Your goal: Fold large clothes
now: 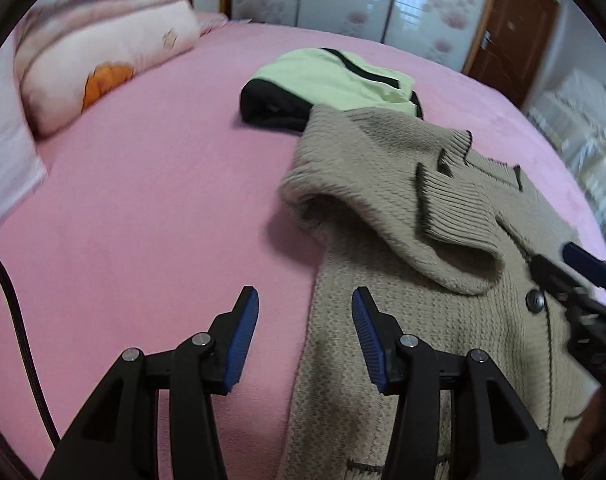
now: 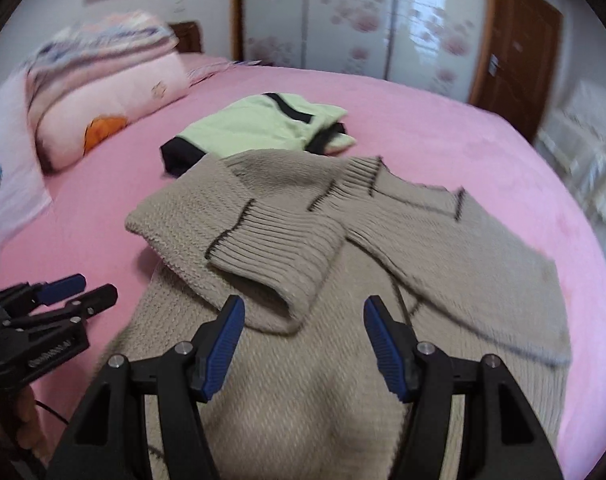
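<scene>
Left wrist view: left claw (image 1: 305, 302) jaws apart, nothing between the pads, hovering over the left edge of the beige knit cardigan (image 1: 423, 280) where it meets the pink bed (image 1: 143, 200). Right claw (image 2: 304, 314) also parted, empty, hanging over the cardigan's body just short of a folded-in ribbed cuff (image 2: 275, 252).

Cardigan lies mid-bed toward the near edge, front up, one dark button (image 1: 535, 301) showing. Both sleeves look laid across the chest, cuffs crossing near the collar; the blur makes the far sleeve's line uncertain. Beyond it, toward the far edge and touching or just overlapping the cardigan's top, sits a folded green-and-black garment (image 1: 335, 80). Pillow stack (image 1: 103, 60) at the far-left corner, well apart.

Step, my read: sleeves in, body fold pending. Both claws free and between grasps.

Next move calls for: each claw pinching one hem corner at the near edge, both layers of knit, then lifting together and carrying the hem up to the shoulders. Thick knit, so bite deep; keep the sleeves from sliding out while lifting.
</scene>
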The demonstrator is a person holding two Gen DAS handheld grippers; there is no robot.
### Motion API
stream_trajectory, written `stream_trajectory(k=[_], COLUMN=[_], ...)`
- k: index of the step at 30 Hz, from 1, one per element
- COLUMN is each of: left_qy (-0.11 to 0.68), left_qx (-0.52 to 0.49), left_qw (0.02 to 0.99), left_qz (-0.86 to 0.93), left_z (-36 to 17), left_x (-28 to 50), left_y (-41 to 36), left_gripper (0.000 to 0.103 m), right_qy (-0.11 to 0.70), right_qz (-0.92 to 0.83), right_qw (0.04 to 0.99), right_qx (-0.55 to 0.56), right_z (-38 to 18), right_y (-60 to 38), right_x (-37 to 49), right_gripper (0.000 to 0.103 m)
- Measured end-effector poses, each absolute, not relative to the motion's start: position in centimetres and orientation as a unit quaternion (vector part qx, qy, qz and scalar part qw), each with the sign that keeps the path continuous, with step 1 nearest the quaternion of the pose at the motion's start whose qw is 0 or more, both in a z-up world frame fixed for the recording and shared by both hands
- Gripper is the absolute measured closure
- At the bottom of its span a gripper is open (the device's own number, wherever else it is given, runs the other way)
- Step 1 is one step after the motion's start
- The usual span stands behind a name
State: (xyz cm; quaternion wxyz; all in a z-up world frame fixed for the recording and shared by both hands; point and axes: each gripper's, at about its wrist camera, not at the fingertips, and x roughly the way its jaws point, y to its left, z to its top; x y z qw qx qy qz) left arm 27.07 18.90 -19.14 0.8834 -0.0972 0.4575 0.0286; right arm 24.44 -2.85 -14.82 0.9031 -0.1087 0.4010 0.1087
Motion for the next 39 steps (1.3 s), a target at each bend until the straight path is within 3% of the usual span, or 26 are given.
stream_trajectory(k=[11, 12, 13, 14, 16, 21, 26, 29, 31, 33, 35, 39], left_qy=[0.473, 0.474, 0.476, 0.477, 0.479, 0.477, 0.475, 0.477, 0.480, 0.484, 0.487, 0.486], left_qx=[-0.160, -0.162, -0.163, -0.163, -0.163, -0.158, -0.144, -0.127, -0.119, -0.112, -0.105, -0.097], left_qw=[0.866, 0.865, 0.864, 0.864, 0.863, 0.864, 0.868, 0.869, 0.869, 0.867, 0.867, 0.867], left_qz=[0.017, 0.016, 0.014, 0.014, 0.012, 0.007, -0.009, -0.018, -0.022, -0.024, -0.028, -0.045], left_z=[-21.9, -22.0, -22.1, -22.2, -22.3, -22.2, -21.7, -21.6, -21.7, -21.8, -21.8, -21.0], left_x=[26.5, 26.4, 26.3, 26.2, 26.0, 25.8, 25.8, 25.8, 25.9, 26.0, 26.2, 27.5], left_y=[20.9, 20.8, 20.8, 20.7, 20.5, 19.3, 17.3, 15.8, 15.1, 14.5, 14.1, 13.6], left_gripper=[0.056, 0.056, 0.056, 0.056, 0.056, 0.056, 0.056, 0.056, 0.056, 0.056, 0.056, 0.056], right_qy=[0.415, 0.414, 0.414, 0.423, 0.431, 0.343, 0.285, 0.320, 0.396, 0.471, 0.509, 0.503], right_qz=[0.078, 0.077, 0.081, 0.083, 0.087, 0.091, 0.040, -0.015, -0.032, -0.050, -0.058, -0.047], right_qw=[0.852, 0.850, 0.849, 0.844, 0.847, 0.906, 0.953, 0.947, 0.915, 0.872, 0.840, 0.829], right_qx=[-0.310, -0.317, -0.318, -0.319, -0.300, -0.229, -0.093, -0.014, 0.071, 0.127, 0.179, 0.242], right_z=[-21.2, -21.3, -21.2, -21.2, -19.9, -10.3, -4.0, -5.9, -10.4, -15.2, -19.1, -21.1], right_y=[3.8, 3.9, 4.0, 4.0, 3.8, 0.9, -8.4, -15.5, -20.7, -24.4, -27.5, -30.9], right_x=[29.2, 29.3, 29.4, 29.7, 30.1, 30.3, 31.4, 32.9, 33.9, 34.1, 32.7, 29.8], right_gripper=[0.041, 0.046, 0.058, 0.098, 0.096, 0.097, 0.097, 0.095, 0.090, 0.069, 0.068, 0.067])
